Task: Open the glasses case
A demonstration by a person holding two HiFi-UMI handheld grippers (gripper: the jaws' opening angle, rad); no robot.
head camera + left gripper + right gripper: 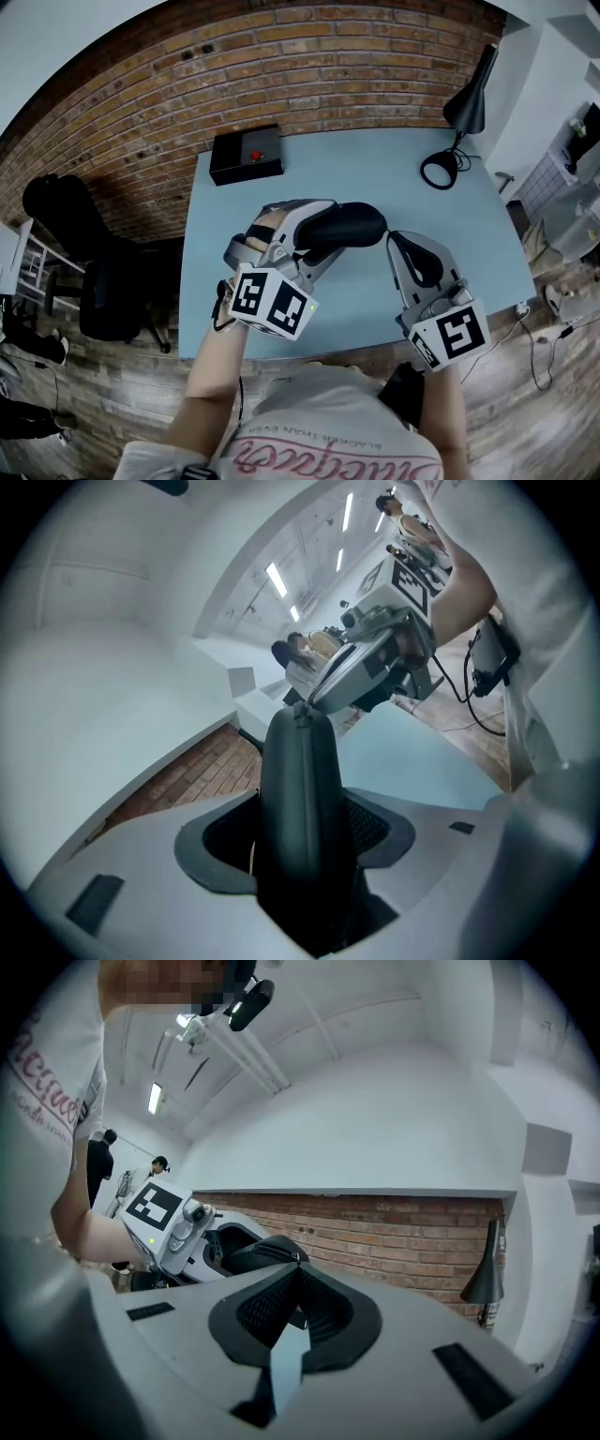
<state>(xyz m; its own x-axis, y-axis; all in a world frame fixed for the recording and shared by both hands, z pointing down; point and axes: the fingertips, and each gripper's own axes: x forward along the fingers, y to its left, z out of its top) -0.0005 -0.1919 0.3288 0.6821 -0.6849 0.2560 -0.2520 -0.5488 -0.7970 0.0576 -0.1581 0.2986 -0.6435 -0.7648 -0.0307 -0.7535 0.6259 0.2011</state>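
Black oval zip-up glasses case (349, 223) sits clamped in the left gripper's (322, 234) jaws above the pale blue tabletop (375, 169), while the right gripper's (392, 237) jaws, pressed together, touch its free end.

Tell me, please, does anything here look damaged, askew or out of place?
Nothing stands out. The glasses case is whole and closed, held by the left gripper above the table; the shut right gripper meets its end. The black box and the lamp stand tidily on the table.
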